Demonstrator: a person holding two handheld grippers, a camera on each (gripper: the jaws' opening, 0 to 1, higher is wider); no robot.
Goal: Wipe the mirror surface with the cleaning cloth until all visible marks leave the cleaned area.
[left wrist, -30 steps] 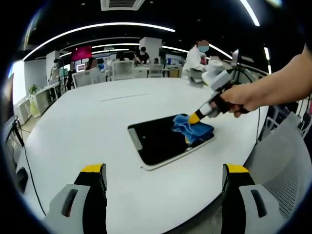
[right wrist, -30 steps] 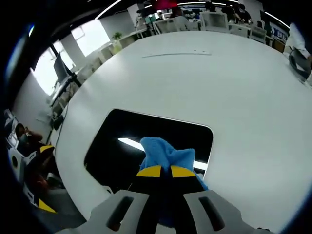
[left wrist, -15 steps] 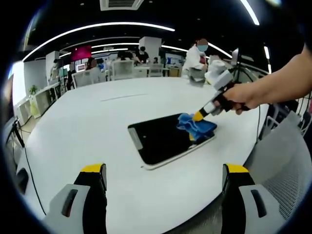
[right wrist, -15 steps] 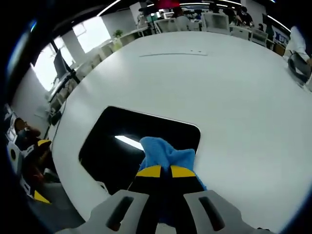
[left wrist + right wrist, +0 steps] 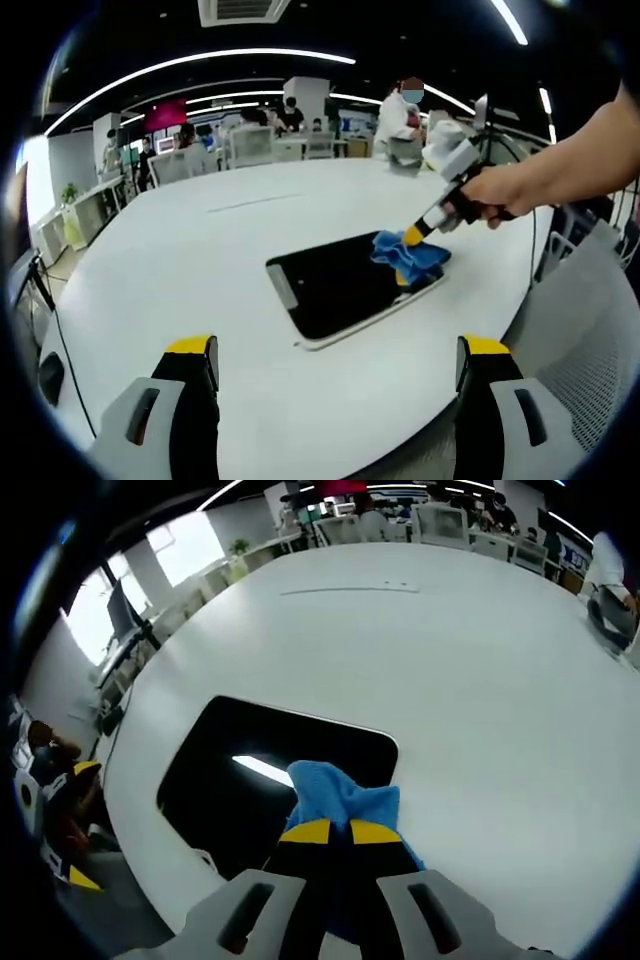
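Blue cloth (image 5: pixel 343 792), dark mirror (image 5: pixel 335 283), white table (image 5: pixel 180 260), yellow-tipped claw (image 5: pixel 330 832).

Lighting: bright ceiling strips (image 5: pixel 200 58); window (image 5: pixel 185 548) blown out. Mirror (image 5: pixel 260 780) reflects one strip. Edges fisheye-bent, soft.

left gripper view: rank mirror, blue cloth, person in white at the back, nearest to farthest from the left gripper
1. Mirror: flat on the white table, ahead of the left gripper, near corner closest.
2. Blue cloth: on the mirror's far right end, pinched by the right gripper.
3. Person in white: beyond the table's far edge.
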